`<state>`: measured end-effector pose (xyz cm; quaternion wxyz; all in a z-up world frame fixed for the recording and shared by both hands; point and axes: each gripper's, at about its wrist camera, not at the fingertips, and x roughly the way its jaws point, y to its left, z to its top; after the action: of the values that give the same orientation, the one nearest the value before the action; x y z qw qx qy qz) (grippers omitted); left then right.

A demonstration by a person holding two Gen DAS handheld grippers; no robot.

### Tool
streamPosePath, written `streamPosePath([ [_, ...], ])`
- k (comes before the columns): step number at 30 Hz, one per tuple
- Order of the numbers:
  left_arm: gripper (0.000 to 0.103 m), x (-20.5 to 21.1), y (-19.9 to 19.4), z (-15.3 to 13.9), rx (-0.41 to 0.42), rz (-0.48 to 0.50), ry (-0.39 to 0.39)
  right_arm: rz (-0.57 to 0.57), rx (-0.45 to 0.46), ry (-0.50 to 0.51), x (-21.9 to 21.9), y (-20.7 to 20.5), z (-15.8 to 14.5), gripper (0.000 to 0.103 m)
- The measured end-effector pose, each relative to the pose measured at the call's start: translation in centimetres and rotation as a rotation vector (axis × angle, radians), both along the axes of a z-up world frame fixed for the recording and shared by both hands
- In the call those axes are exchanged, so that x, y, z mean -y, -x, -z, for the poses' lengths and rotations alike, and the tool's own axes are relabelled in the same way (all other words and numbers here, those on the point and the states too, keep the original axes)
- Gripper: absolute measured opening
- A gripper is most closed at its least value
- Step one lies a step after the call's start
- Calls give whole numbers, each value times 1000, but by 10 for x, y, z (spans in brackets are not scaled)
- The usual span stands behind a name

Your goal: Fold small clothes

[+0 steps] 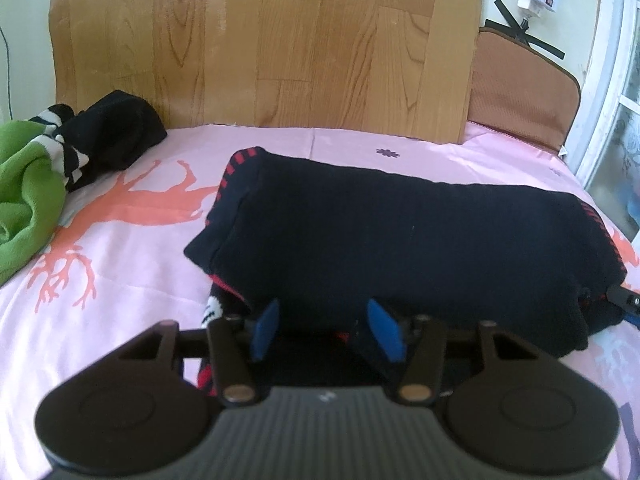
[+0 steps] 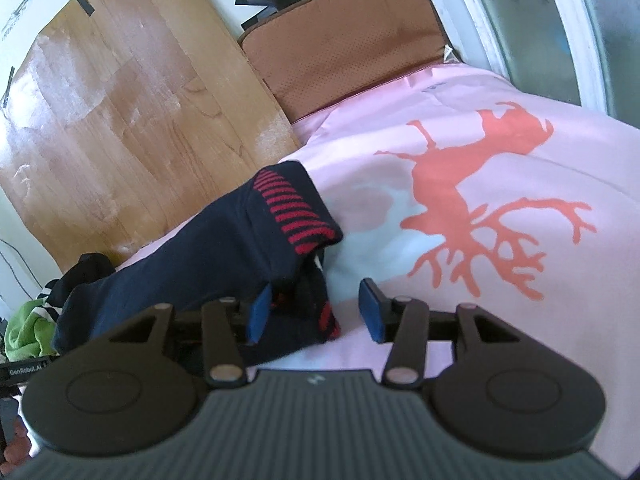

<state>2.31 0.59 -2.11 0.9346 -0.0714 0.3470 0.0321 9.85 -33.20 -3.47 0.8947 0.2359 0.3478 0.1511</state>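
Navy garment [image 1: 400,240]: 1 folded | left tongs [image 1: 326,330] spread | right tongs [image 2: 316,312] spread

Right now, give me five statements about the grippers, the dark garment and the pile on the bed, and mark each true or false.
1. The left gripper is open. True.
2. The right gripper is shut on the garment. False: its jaws stand apart, at the garment's end.
3. The garment has red-striped trim. True.
4. The green cloth lies on top of the garment. False: it lies apart, to its left in the left wrist view, beside a black piece.
5. The sheet is plain white. False: it is pink with coral deer prints.
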Motion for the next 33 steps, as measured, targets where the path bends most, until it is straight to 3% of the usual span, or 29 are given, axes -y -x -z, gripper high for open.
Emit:
streamPosePath([
  [3, 51, -2, 3, -1, -1, 1, 8, 43, 5, -14, 3, 10, -6, 51],
  [9, 55, -5, 5, -2, -7, 0, 24, -9, 171, 71, -17, 27, -42, 51],
  [12, 54, -7, 6, -6, -6, 3, 48, -80, 192, 96, -38, 13, -55, 51],
  [17, 54, -16, 7, -36, 76, 20, 95, -192, 188, 102, -79, -26, -65, 51],
  [21, 54, -16, -18, -51, 122, 8, 24, -262, 137, 82, -109, -57, -57, 50],
  [23, 54, -14, -39, -40, 75, -32, -66, -257, 91, 118, -116, -73, -42, 49],
  [25, 54, -14, -56, -22, 17, -67, -138, -207, 56, 164, -112, -84, -26, 40],
  [27, 67, -17, -65, -6, -10, -85, -177, -170, 28, 94, -94, -92, -11, 39],
  [28, 73, -22, -65, -1, -13, -95, -159, -153, 17, 22, -82, -93, -7, 35],
  [30, 92, -38, -65, 4, -21, -143, -67, -139, 34, 0, -76, -88, -6, 34],
  [33, 95, -55, -65, 9, -32, -155, 31, -142, 84, 69, -85, -77, -7, 35],
])
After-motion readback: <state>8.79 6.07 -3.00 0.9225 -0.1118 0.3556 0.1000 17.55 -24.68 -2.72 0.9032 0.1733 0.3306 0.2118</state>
